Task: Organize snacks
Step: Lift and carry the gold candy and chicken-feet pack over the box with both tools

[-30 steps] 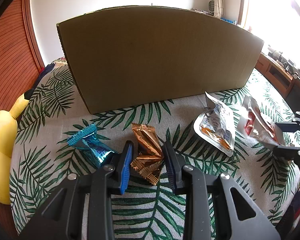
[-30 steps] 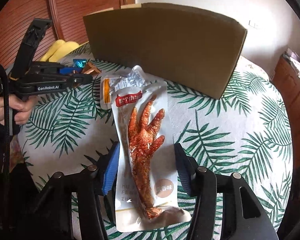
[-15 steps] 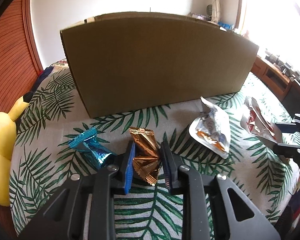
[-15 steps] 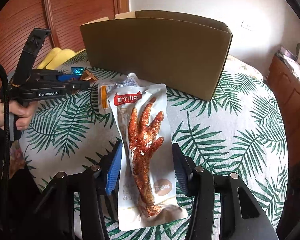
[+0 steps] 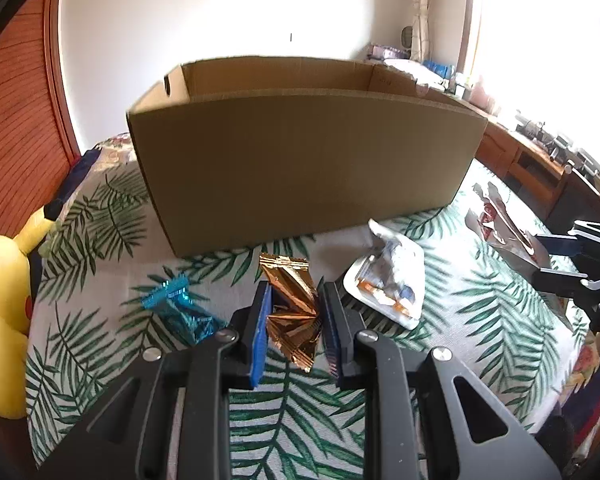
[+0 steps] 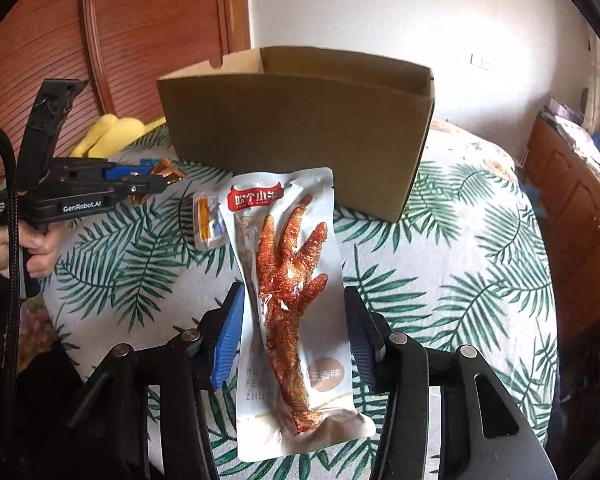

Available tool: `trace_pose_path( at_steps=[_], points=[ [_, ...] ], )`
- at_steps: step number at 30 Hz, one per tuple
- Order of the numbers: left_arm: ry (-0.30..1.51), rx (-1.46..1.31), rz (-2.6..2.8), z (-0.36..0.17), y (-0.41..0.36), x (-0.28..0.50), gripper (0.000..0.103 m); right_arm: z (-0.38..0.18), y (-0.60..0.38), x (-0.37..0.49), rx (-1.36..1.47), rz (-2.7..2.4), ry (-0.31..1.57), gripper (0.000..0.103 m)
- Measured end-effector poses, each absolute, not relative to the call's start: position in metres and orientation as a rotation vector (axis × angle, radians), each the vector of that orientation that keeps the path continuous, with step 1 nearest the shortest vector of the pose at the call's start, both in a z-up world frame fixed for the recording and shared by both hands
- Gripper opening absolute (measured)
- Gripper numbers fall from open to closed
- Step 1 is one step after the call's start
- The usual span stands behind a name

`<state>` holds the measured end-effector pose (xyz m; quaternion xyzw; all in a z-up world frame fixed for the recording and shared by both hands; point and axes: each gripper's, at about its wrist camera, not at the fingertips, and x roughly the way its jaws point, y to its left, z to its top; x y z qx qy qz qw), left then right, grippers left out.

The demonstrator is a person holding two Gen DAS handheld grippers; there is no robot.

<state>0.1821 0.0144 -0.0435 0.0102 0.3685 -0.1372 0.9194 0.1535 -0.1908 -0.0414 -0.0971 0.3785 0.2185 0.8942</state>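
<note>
My left gripper (image 5: pixel 294 300) is shut on a crinkled orange foil snack (image 5: pixel 290 304) and holds it above the leaf-print tablecloth. My right gripper (image 6: pixel 294 320) is shut on a long chicken-foot snack pack (image 6: pixel 292 292), lifted off the table. An open cardboard box (image 5: pixel 300 160) stands behind both; it also shows in the right wrist view (image 6: pixel 296 128). A blue foil snack (image 5: pixel 184 312) lies left of the left gripper. A white snack pouch (image 5: pixel 388 288) lies to its right, also seen in the right wrist view (image 6: pixel 208 220).
A yellow plush toy (image 5: pixel 0 312) sits at the table's left edge. A wooden door (image 6: pixel 120 40) stands behind on the left. A wooden cabinet (image 6: pixel 572 208) stands to the right of the table. The leaf-print cloth (image 6: pixel 440 280) covers the round table.
Both grippers have closed on their snacks and lifted them upward. The box's open top and inside have come into view from higher up.
</note>
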Motion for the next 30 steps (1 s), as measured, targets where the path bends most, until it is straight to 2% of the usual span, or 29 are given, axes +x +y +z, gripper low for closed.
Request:
trace_pose_path(
  at_steps=[21, 30],
  points=[
    [0.589, 0.030, -0.331, 0.047, 0.006, 0.213, 0.023, 0.051, -0.175, 0.177, -0.267, 0.474, 0.571, 0.050],
    [0.574, 0.037, -0.317, 0.057, 0.005, 0.250, 0.023, 0.072, -0.157, 0.216, -0.301, 0.501, 0.522, 0.050]
  ],
)
